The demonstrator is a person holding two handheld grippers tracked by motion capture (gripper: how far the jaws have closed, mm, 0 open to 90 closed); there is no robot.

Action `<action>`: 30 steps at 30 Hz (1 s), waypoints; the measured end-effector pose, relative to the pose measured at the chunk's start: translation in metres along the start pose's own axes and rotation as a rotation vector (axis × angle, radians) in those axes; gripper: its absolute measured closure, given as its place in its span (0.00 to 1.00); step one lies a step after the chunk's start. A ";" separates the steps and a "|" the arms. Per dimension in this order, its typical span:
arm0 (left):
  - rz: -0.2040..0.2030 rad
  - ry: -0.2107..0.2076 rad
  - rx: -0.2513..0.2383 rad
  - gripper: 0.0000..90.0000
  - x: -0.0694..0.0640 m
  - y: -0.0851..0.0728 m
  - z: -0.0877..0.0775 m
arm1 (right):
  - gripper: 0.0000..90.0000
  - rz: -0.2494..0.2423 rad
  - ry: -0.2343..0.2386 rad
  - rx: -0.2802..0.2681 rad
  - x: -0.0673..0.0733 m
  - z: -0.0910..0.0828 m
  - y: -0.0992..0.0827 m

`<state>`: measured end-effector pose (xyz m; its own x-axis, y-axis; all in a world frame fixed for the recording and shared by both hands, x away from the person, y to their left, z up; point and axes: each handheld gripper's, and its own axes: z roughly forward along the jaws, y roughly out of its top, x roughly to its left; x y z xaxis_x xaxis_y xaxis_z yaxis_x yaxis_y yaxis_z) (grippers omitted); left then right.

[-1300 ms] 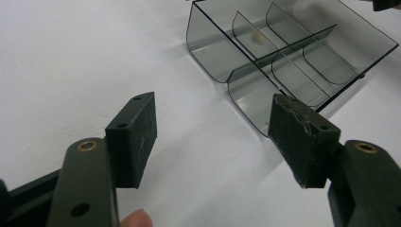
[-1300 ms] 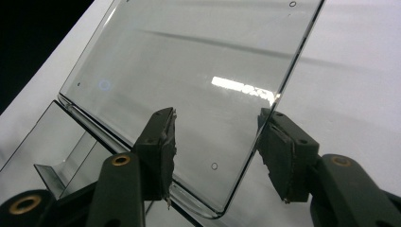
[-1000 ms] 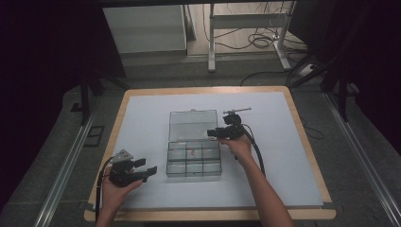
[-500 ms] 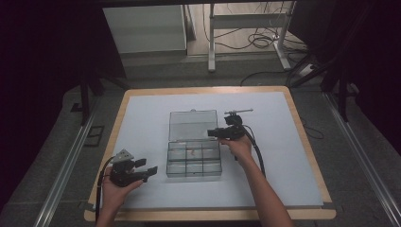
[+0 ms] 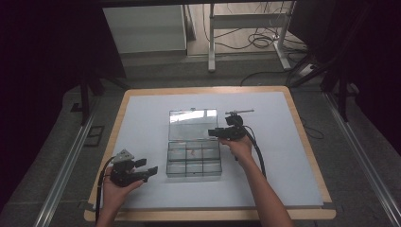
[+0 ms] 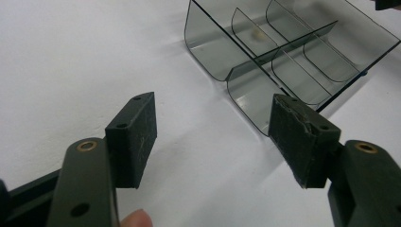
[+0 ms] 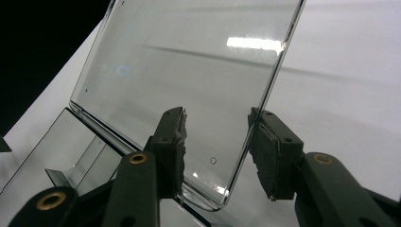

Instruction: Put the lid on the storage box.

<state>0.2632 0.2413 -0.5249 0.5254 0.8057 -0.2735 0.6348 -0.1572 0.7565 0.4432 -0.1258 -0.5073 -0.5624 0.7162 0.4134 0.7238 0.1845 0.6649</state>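
I see my right gripper (image 7: pixel 215 151) with its jaws on both sides of the edge of the raised lid (image 7: pixel 189 71) of the clear box (image 5: pixel 194 158). They have just been closing, but the pads do not press it yet. My left gripper (image 6: pixel 217 142) is wide open and empty, the box is just ahead of it.

**Clear organiser box, lid up**

A clear plastic compartment box (image 5: pixel 194 160) sits mid-table on the white sheet; its tray is split by dividers into small cells, one holding something small and reddish; the hinged transparent lid (image 5: pixel 193 124) stands open at the far side, tilted back, its edge rounded at the corners.
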 end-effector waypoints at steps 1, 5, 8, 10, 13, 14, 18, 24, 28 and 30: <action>0.000 0.000 0.000 0.38 0.000 0.000 0.000 | 0.62 0.000 0.000 -0.001 0.000 0.000 0.000; 0.001 0.000 0.001 0.38 0.000 0.000 0.000 | 0.63 -0.009 -0.005 -0.009 0.001 -0.001 0.000; 0.001 -0.001 0.001 0.38 0.000 0.000 0.000 | 0.64 -0.017 -0.008 -0.013 0.002 -0.002 -0.001; 0.001 -0.001 0.001 0.38 0.000 0.000 0.000 | 0.64 -0.017 -0.008 -0.018 0.002 -0.002 -0.001; 0.004 -0.001 0.003 0.38 0.000 0.000 0.001 | 0.65 -0.017 -0.007 -0.021 0.002 -0.003 -0.001; 0.005 -0.001 0.003 0.38 0.000 0.000 0.001 | 0.65 -0.015 -0.007 -0.022 0.002 -0.003 -0.002; 0.004 -0.001 0.004 0.38 0.000 0.000 0.001 | 0.66 -0.019 -0.009 -0.029 0.002 -0.004 -0.002; 0.008 -0.002 0.005 0.38 0.000 0.000 0.002 | 0.68 -0.036 -0.017 -0.039 0.003 -0.006 -0.003; 0.008 -0.002 0.005 0.38 0.000 0.000 0.002 | 0.70 -0.041 -0.019 -0.053 0.004 -0.007 -0.003; 0.008 -0.001 0.005 0.38 0.000 0.000 0.001 | 0.71 -0.046 -0.019 -0.063 0.004 -0.008 -0.004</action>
<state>0.2641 0.2405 -0.5258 0.5313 0.8036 -0.2684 0.6335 -0.1664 0.7557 0.4348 -0.1288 -0.5029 -0.5862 0.7208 0.3698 0.6702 0.1750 0.7213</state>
